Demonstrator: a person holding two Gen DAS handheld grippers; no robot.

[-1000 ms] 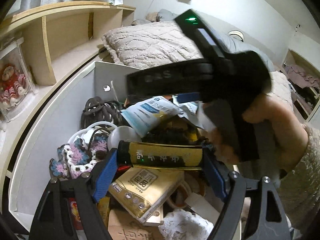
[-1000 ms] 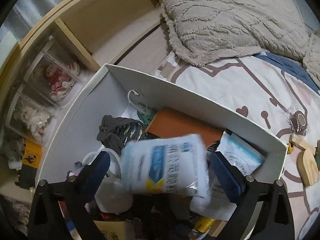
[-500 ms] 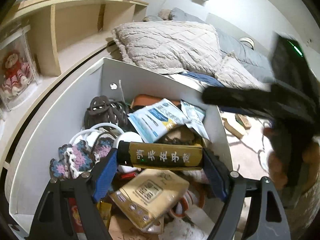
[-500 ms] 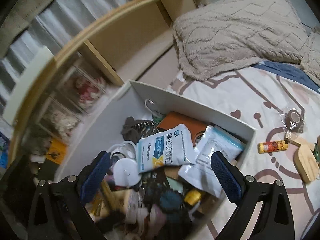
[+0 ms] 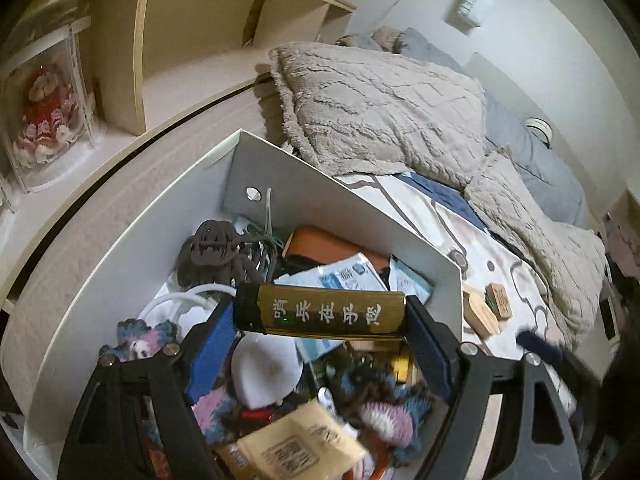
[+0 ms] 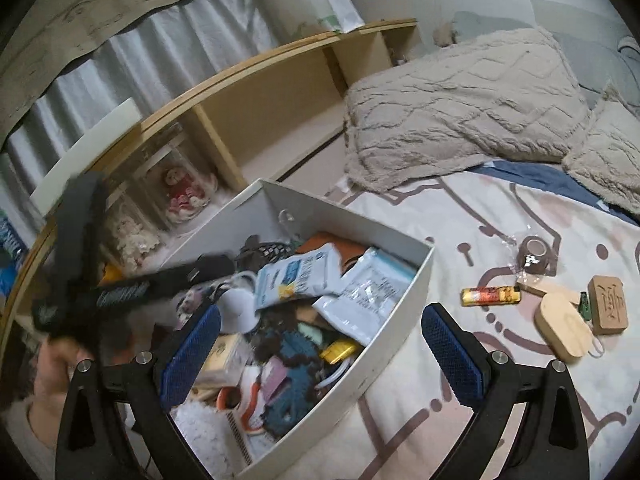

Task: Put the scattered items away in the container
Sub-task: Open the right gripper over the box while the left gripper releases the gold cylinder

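My left gripper (image 5: 320, 322) is shut on a gold-and-black bar (image 5: 332, 312) with white characters, held crosswise between the blue pads above the white box (image 5: 316, 188). The box is packed with several items, among them a white-and-blue packet (image 6: 298, 278). In the right wrist view my right gripper (image 6: 320, 346) stands open over the box's near right wall (image 6: 396, 332) with nothing between its fingers. On the bedsheet to the right lie an orange-and-yellow tube (image 6: 491, 295), a wrapped brown tape roll (image 6: 534, 256), an oval wooden piece (image 6: 564, 332) and a carved wooden block (image 6: 608, 304).
Fluffy beige pillows (image 6: 460, 108) lie behind the box on the bed. A wooden shelf (image 5: 180, 52) with doll display cases (image 5: 44, 112) runs along the left. A hand (image 6: 52, 368) and the blurred body of the left gripper fill the left of the right wrist view.
My right gripper let go of the white-and-blue packet, which now lies in the box, and drew back to the right. My left gripper moved over the box, still gripping the gold bar.
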